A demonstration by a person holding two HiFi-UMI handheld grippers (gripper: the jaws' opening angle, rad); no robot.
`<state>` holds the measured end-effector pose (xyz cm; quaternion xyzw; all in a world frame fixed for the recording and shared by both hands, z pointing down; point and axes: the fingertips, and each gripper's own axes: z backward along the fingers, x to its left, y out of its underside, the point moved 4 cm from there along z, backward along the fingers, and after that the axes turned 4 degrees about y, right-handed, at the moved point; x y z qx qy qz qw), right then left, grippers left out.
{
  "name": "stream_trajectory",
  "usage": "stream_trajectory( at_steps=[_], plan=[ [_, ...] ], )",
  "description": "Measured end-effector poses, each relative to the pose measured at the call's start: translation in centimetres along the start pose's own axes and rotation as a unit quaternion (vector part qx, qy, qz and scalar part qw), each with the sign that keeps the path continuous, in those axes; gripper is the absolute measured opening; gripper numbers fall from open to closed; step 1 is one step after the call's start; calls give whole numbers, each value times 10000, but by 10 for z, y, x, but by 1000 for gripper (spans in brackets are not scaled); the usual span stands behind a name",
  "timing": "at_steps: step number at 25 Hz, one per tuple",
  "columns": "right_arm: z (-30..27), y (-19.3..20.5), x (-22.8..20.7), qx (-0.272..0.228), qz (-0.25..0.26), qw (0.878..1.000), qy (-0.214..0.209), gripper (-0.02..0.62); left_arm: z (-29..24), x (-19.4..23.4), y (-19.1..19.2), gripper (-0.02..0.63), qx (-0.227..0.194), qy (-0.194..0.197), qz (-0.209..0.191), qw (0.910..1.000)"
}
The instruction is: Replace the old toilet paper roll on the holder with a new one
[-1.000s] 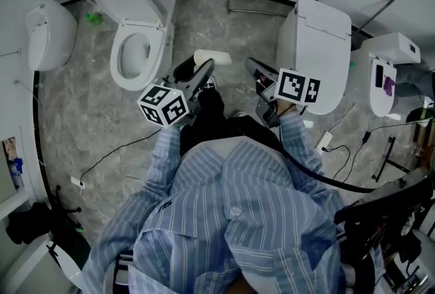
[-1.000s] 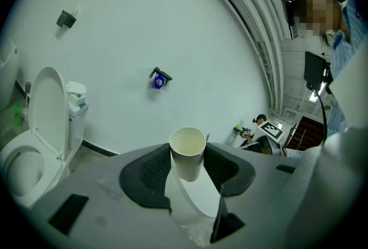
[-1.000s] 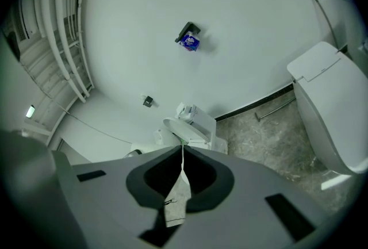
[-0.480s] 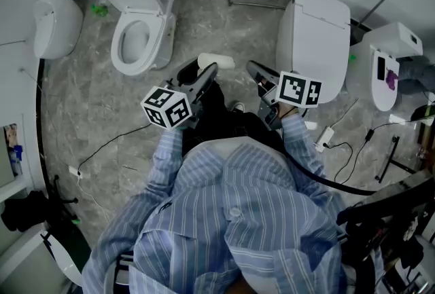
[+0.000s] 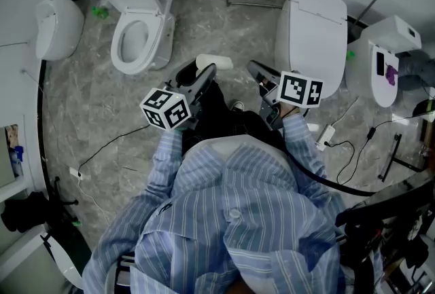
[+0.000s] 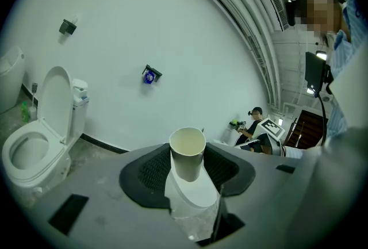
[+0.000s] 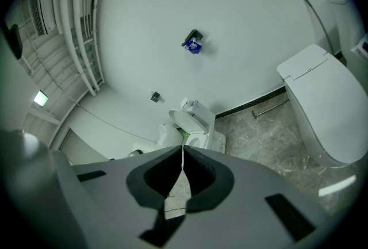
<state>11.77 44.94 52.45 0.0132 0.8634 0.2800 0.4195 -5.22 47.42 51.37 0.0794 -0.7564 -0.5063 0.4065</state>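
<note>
- Toilet paper roll [image 6: 187,147]: a pale, thin-walled hollow tube. It is gripped in the left tongs [image 6: 188,164] and juts forward from them, open end facing away from the person. It is held above the grey marbled floor [image 5: 231,24], ahead of the person.
- Wall fixture [image 5: 58,24]: white, mounted at the far left of the head view, against the wall.
- Cable [image 5: 109,150]: thin and dark, lying loose on the floor at the person's left.
- Open toilet [image 5: 139,31]: lid raised against the wall and bowl exposed. It stands just to the right of the wall fixture.
- Left tongs: the jaws stand apart by the width of the roll and both pads press on it. A blue striped sleeve [image 5: 160,157] leads to them.
- Right tongs [image 7: 183,153]: the jaws are pressed together with nothing between them. They are near the left tongs but not touching, on the right side of the roll.
- Closed toilet [image 5: 316,31]: lid down, just beyond the right tongs and to their right.
- Second white toilet [image 5: 387,58]: at the far right, beside the closed one. Its detail is too small to confirm.
</note>
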Motion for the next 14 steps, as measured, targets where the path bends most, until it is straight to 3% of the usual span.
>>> stream_trajectory(
  at_steps=[14],
  plan=[
    [13,6,-8,-29,-29,10000,28,14,-6,-11,7,178,19,8,-10,10000]
  ],
)
